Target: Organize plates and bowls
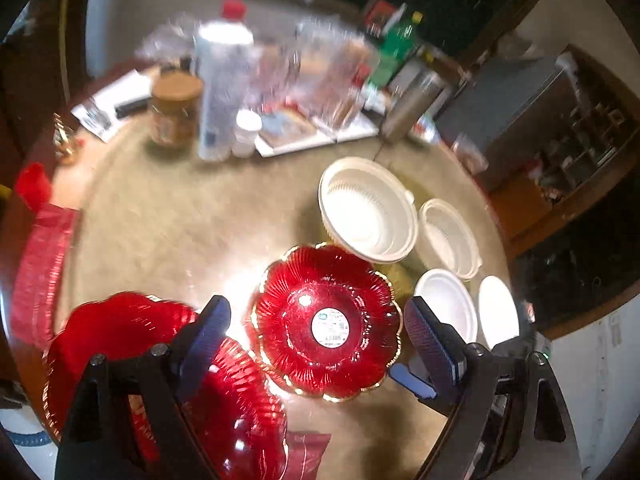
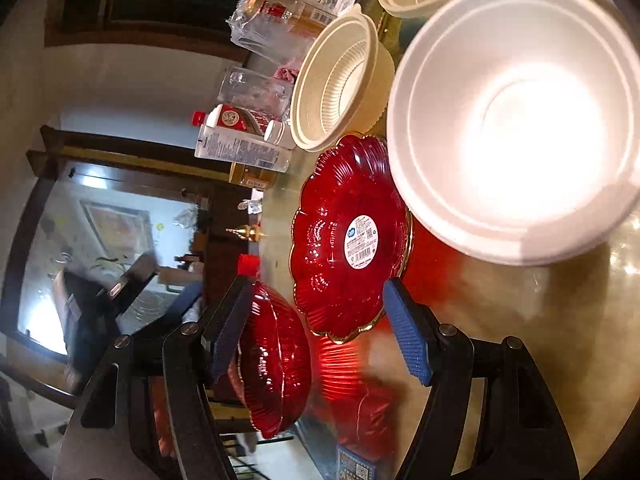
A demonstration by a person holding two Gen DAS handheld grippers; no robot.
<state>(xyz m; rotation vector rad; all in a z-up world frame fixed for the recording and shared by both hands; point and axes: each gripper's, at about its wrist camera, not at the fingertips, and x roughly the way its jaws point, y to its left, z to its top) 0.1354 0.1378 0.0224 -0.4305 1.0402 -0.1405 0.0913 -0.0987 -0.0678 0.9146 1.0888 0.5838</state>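
A red plate [image 1: 326, 322] with ribbed, petal-scalloped glass-like walls and a thin gold rim lies flat on the glossy, mottled tan counter [image 1: 168, 224], a round white barcode sticker [image 1: 331, 326] at its centre. The left claw [image 1: 316, 332] hangs over it with its blue, cross-hatched pads spread wide apart, gripping nothing. At lower left a second red dish [image 1: 132, 336] of the same ribbed make sits partly behind the left pad. Beyond the plate stand two cream plastic bowls [image 1: 368, 208] with finely ribbed inner walls, and beside them two smooth white foam bowls [image 1: 448, 300].

In the right wrist view the right claw [image 2: 320, 332] is likewise spread open and empty, the sticker plate [image 2: 348, 236] just ahead between its pads. A large white foam bowl [image 2: 516, 120], smooth and glaring under the light, overlaps the plate's edge. A clear bottle with a red cap [image 2: 240, 146] stands farther back among the clutter.
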